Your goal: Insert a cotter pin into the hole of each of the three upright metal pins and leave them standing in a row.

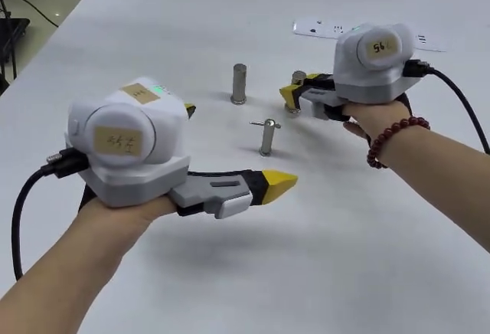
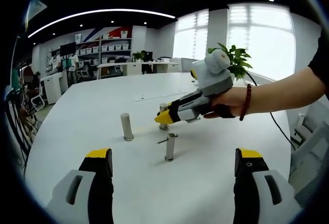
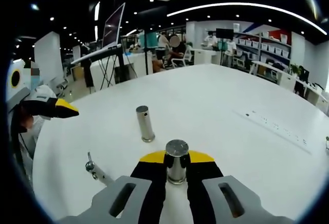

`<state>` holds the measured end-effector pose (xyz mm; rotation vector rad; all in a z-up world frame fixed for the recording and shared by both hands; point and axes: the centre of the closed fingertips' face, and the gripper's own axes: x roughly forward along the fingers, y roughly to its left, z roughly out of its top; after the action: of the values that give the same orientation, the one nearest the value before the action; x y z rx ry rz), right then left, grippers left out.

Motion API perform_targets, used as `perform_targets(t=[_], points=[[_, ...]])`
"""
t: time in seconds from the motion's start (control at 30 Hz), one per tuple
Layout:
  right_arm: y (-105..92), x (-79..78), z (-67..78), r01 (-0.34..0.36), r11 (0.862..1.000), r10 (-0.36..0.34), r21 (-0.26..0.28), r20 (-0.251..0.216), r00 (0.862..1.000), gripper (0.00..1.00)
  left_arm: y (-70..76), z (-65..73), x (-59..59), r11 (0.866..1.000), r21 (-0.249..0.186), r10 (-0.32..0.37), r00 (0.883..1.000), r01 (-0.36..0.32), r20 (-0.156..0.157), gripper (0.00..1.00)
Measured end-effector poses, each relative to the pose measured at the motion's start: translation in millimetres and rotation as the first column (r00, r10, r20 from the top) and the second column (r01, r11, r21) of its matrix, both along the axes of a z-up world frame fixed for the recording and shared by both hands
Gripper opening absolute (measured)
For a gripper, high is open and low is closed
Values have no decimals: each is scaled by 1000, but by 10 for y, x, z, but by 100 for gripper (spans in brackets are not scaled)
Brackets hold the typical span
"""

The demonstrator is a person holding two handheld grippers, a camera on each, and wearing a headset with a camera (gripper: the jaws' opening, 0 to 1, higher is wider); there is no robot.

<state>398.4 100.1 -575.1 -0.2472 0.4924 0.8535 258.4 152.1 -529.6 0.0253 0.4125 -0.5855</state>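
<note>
metal pin tight in the right hand-held gripper; left hand-held gripper wide, empty

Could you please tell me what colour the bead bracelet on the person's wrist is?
Dark red; the bracelet shows best in the head view.

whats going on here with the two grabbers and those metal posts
A person works two handheld grippers over a white table. The right gripper is clamped on one upright metal pin. The left gripper hangs open, empty. The front pin has a cotter pin through it; the far pin is bare.
</note>
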Motion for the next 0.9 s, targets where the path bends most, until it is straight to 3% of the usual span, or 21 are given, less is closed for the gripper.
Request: perform_targets(t=[0.23, 0.5, 0.9], points=[[-265, -132, 25, 24, 1000, -24, -16, 1, 1000, 9, -10, 38, -2, 1000, -5, -6, 1000, 6, 14, 99], [-400, -349, 58, 26, 999, -26, -27, -5, 1000, 9, -15, 42, -9, 1000, 5, -14, 1000, 14, 20, 99], [-403, -707, 102, 17, 1000, -17, -24, -6, 1000, 9, 4, 54, -4, 1000, 15, -13, 999, 13, 30, 99]])
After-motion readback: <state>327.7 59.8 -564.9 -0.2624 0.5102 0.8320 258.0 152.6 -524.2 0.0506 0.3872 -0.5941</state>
